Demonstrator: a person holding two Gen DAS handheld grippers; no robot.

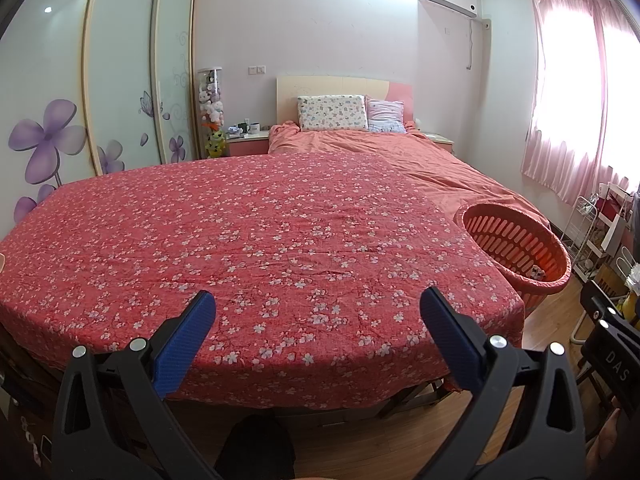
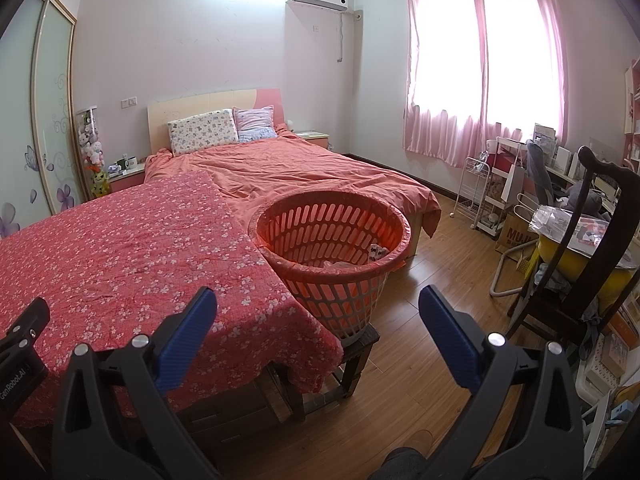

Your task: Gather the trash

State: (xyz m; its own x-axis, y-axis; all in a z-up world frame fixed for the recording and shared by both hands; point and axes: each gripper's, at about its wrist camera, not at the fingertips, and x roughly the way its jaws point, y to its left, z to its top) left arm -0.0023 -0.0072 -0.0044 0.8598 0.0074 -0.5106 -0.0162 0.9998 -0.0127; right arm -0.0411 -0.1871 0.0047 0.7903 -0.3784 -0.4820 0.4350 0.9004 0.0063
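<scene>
Standing parted and empty, the left gripper (image 1: 318, 316) and right gripper (image 2: 318, 316) face the cleared floral cloth (image 1: 240, 240), while the basket (image 2: 332, 268) waits by its right edge for trash.

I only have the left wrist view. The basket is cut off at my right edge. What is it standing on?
Observer: The basket stands on a dark wooden stool beside the cloth-covered table.
Operator: Anything inside it?
Observer: Yes, crumpled clear plastic lies next to the small white printed piece you can already see.
Operator: Is the right gripper carrying something?
Observer: No, the right gripper is open and holds nothing; its fingers hover near the table corner.
</scene>
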